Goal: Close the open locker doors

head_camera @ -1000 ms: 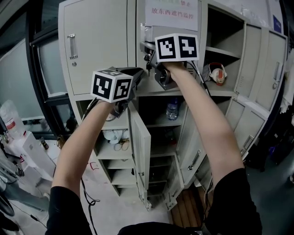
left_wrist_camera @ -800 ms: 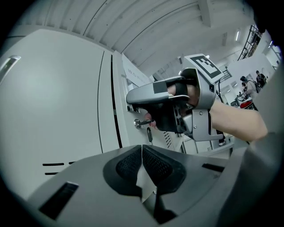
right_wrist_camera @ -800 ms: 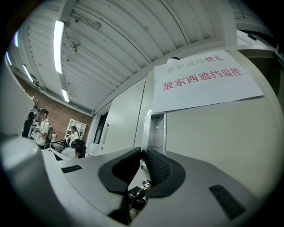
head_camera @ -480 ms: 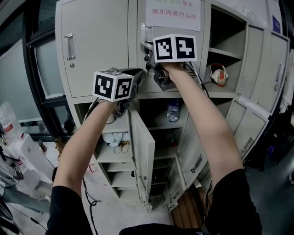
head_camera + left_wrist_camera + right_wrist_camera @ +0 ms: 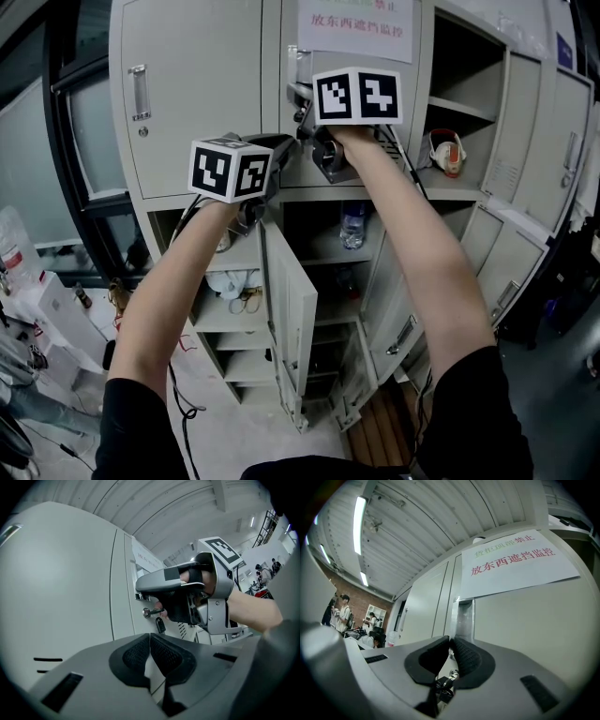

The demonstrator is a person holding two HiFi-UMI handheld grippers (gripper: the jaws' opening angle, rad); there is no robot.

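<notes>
1. The left gripper has its jaws clenched together with nothing between the pads. It sits close to the closed upper left door.
2. The right gripper is to its right and a little higher, up against the closed upper middle door under a paper notice. Its jaws are drawn together too.
3. A key sits in that door's lock, right at the right gripper's tips. The pads may be nipping it, but the view is too cramped to be sure.
4. The lower middle door stands ajar just below the left gripper, swung out toward the near side. A second lower door hangs open to its right. At the far right, the tall doors stand wide open.
5. A bottle stands on a shelf in the open compartment between the two lower doors.
</notes>
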